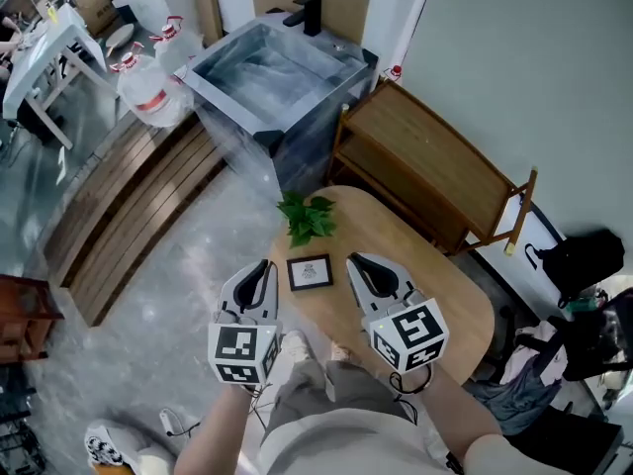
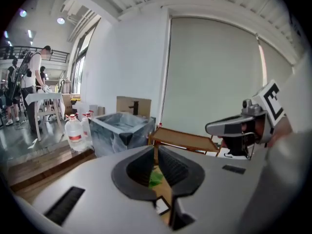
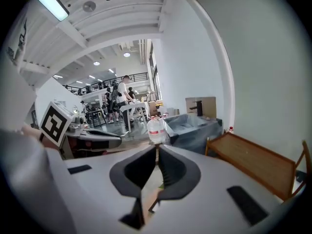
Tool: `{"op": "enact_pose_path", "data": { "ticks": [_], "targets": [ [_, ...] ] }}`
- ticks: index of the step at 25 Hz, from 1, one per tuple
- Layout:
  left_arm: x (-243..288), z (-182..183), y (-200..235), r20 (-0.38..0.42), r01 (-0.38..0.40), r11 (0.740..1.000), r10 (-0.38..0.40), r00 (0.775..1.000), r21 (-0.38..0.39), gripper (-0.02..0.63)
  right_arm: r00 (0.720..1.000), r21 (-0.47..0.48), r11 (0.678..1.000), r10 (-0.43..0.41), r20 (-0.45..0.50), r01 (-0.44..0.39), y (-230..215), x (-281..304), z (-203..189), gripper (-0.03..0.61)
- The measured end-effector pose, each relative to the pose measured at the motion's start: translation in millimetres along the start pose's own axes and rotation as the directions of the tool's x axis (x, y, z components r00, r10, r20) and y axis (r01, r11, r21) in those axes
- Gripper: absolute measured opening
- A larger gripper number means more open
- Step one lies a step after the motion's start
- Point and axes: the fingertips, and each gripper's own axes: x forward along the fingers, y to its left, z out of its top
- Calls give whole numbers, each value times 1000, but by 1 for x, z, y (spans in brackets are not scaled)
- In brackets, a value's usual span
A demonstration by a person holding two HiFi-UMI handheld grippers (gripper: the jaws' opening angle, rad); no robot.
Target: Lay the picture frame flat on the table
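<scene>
Frame: picture frame sits on the bench, between your tongs, just near of the plant.
Tongs: left tongs and right tongs are both pressed together, empty.
Do: open one pair, take the frame's top edge, lower it slowly.

Side by side yet apart, left tongs and right tongs, each pinched closed, empty, tips forward.

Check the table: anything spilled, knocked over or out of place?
Nothing stands out. The picture frame sits intact on the wooden table between the left claw and right claw, both shut, with the green plant beyond it. No spill shows.
</scene>
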Motion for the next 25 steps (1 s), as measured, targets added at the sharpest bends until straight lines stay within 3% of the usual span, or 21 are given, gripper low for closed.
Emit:
{"op": "enact_pose_path", "data": {
  "ticks": [6,12,25],
  "targets": [
    [-59,81,-22,130,-9,996,-3,991,89,25,992,-90,996,36,120,-26,27,-48,75,5],
    [-110,129,-44,248,-21,990,-15,969,139,21,972,-129,991,62,225,-33,53,-94,126,2],
    [-167,164,-64,305,-24,970,-52,951,240,14,938,-229,973,111,327,-35,93,-156,182,-3]
  ]
}}
